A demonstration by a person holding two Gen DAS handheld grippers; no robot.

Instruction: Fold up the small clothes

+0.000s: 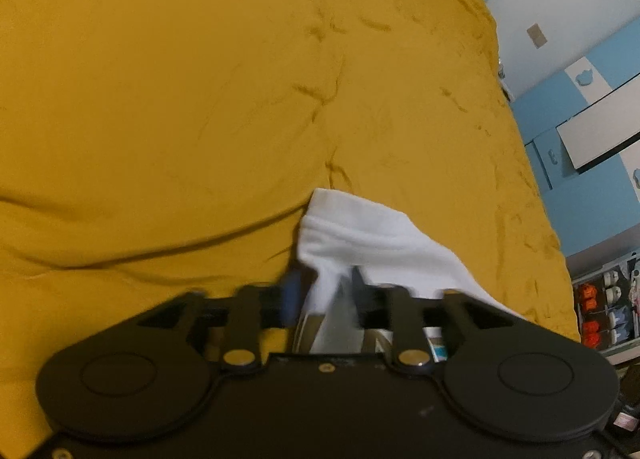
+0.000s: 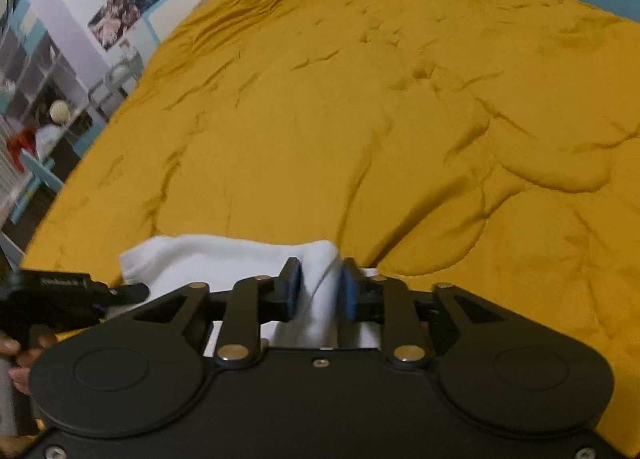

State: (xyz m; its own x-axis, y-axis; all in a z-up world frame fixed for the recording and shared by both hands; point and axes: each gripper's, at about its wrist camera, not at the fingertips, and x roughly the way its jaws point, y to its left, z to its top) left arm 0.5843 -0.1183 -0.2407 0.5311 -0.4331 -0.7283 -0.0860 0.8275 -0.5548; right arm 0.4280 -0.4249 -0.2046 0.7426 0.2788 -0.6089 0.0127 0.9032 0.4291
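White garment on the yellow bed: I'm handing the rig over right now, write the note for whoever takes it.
Left gripper: shut on the white garment, pinching one end; that view is blurred.
Right gripper: shut on the same garment, a bunch of cloth between its blue pads.
The garment spans between the two grippers, low over the near edge of the yellow bedspread. Whether any of it touches the bed cannot be told.
Done: both ends gripped. No fold is visible yet.
Left: probably lay it flat on the bedspread, fold it, release.
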